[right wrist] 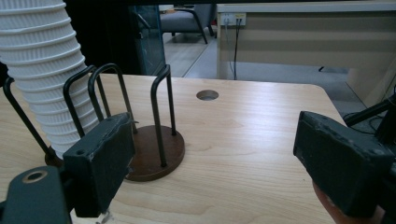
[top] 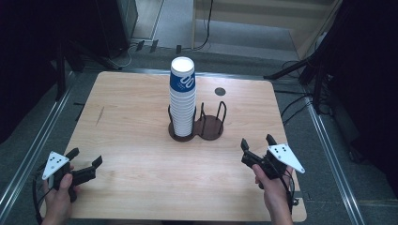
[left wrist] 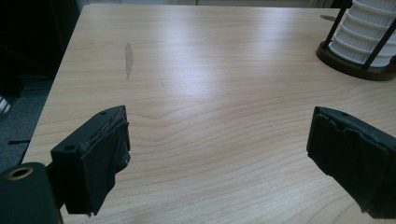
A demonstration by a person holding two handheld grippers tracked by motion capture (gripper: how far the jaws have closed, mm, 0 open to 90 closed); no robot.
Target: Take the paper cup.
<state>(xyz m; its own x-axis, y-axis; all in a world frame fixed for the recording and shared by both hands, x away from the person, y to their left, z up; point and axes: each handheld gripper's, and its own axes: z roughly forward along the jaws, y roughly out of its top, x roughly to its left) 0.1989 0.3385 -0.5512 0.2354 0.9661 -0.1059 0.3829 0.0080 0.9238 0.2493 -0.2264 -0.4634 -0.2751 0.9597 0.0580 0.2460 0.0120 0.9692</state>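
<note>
Sitting upright between dark wire-holder (top: 195, 123) posts so it can't tip, tall white paper-cup stack (top: 182, 96) waits mid-table — left gripper (top: 86, 164) and right gripper (top: 257, 145) near, both gaping, empty.

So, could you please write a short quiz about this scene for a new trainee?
1. True or false: the stack of paper cups stands in the left ring of the double cup holder.
2. What does the right ring of the holder contain? A) one cup B) nothing C) a lid
3. Is anything between the jaws of the left gripper or the right gripper?

Key:
1. True.
2. B. It has no cup in it.
3. No. Both stand open over the bare wooden table, apart from the holder.
</note>
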